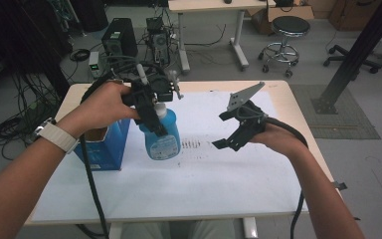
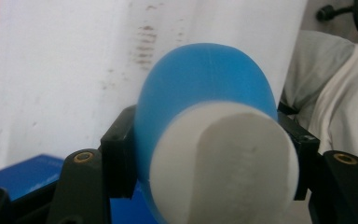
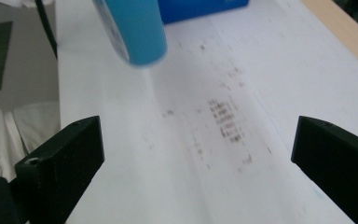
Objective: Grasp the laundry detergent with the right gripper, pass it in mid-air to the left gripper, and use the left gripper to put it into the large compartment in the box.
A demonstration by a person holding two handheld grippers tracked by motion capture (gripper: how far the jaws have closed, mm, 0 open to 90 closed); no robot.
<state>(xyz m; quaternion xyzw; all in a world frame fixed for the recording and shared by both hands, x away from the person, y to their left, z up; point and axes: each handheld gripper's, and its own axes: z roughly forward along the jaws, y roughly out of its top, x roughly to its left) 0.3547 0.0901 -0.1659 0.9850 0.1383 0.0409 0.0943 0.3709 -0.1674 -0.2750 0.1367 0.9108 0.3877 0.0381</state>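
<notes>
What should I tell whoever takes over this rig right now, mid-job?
Left tool: shut on the blue bottle, clamped at its upper part by the white cap; the bottle looks lifted just off the white sheet.
Right tool: open, nothing between its jaws, apart from the bottle on its right.
Blue box: open-topped, on the sheet just left of the bottle.
Done: bottle gripped by the left tool, right tool free.
Left: probably move the bottle to its destination, perhaps the box; that is a guess.
</notes>
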